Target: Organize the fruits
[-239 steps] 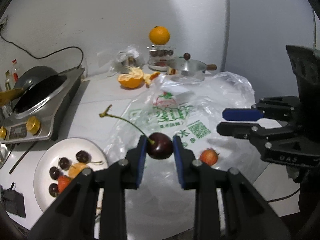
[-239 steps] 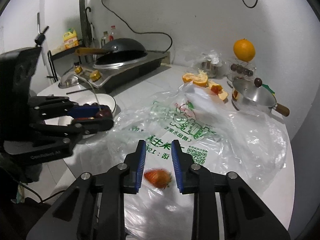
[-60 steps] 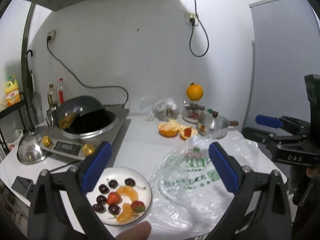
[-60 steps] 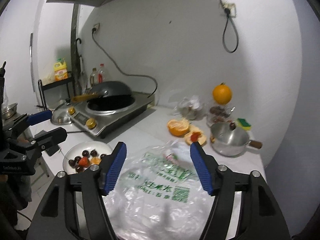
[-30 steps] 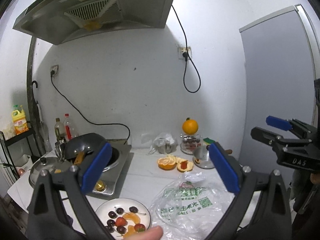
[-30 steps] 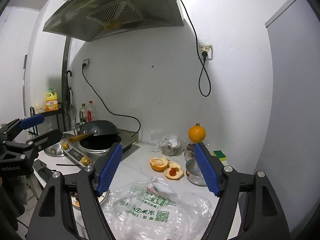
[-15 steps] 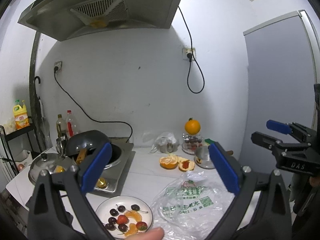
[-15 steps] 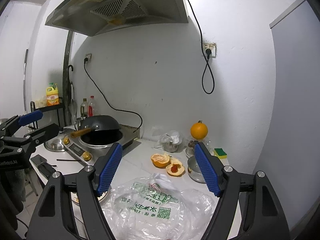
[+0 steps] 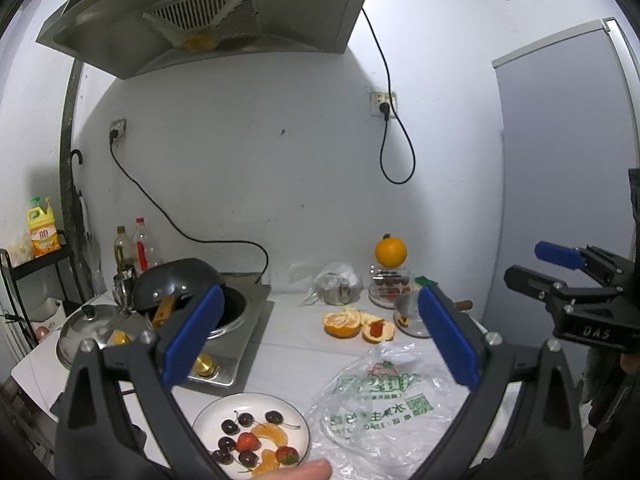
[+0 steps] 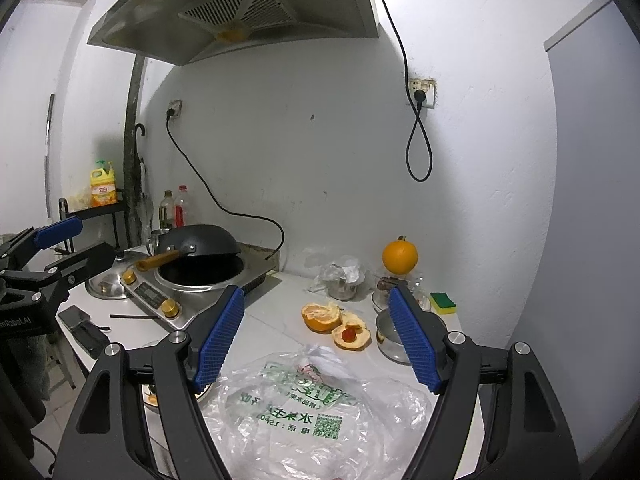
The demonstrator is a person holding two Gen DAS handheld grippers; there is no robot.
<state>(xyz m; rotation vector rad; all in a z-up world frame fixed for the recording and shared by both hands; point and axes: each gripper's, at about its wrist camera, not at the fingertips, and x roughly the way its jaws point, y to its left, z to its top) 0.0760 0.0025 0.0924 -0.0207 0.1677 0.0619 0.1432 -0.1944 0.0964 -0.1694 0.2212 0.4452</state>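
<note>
1. My left tool (image 9: 320, 344) hangs with its pads wide apart — nothing between them.
2. My right tool (image 10: 318, 340) is spread just as wide, empty.
3. The plate (image 9: 296, 412) of cherries, strawberries and orange segments sits on the near left of the tabletop (image 9: 296, 344), just beside the crumpled plastic bag (image 9: 384, 408).
</note>
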